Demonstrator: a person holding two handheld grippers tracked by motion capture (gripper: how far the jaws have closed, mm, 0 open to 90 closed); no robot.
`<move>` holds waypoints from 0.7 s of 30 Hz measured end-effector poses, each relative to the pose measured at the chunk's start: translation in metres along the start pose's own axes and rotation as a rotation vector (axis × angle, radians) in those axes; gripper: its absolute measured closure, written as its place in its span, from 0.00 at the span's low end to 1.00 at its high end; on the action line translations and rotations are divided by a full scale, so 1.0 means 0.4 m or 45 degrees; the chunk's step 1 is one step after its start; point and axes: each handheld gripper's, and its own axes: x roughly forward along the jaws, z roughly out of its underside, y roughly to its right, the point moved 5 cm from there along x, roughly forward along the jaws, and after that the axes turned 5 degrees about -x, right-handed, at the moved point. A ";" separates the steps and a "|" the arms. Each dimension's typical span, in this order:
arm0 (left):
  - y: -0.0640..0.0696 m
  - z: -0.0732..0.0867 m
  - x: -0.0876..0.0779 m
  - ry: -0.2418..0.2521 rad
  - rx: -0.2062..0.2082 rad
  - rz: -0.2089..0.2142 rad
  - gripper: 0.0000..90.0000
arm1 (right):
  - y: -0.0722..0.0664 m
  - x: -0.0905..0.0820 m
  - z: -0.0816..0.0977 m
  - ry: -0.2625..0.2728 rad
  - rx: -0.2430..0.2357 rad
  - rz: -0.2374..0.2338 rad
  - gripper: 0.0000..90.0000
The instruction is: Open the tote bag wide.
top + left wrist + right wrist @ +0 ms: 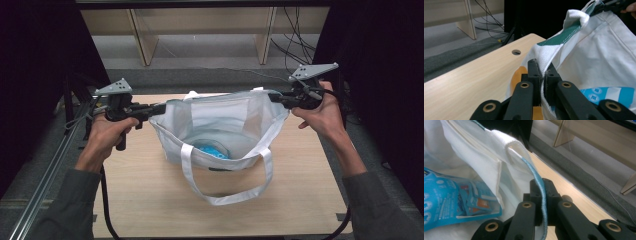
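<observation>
White cloth bag sits mid table, mouth pulled wide. Left gripper pinches its left rim, right gripper pinches the right rim, both clamped tight. Blue packet is already inside. Prob. left: more stuff in, or let go.

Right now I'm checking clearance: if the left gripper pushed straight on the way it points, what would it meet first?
The left gripper, shut on the white bag's rim, points into the bag, so it would likely meet more bag cloth first.
</observation>
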 end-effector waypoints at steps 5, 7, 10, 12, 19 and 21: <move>-0.008 0.069 0.038 -0.028 -0.018 0.048 0.95 | -0.004 0.028 0.048 -0.049 0.017 -0.011 0.98; -0.011 0.074 0.043 -0.027 -0.014 0.050 0.94 | -0.003 0.030 0.053 -0.052 0.025 -0.003 0.98; -0.014 0.081 0.052 -0.030 -0.013 0.042 0.93 | -0.004 0.038 0.061 -0.060 0.035 0.020 0.98; -0.015 0.085 0.053 -0.028 -0.006 0.024 0.92 | -0.002 0.037 0.063 -0.071 0.014 0.009 0.98; -0.041 0.150 0.110 -0.140 0.020 -0.033 0.92 | -0.011 0.080 0.098 -0.144 -0.008 0.035 0.98; -0.045 0.173 0.120 -0.146 -0.015 -0.007 0.91 | -0.014 0.101 0.127 -0.179 0.017 0.007 0.98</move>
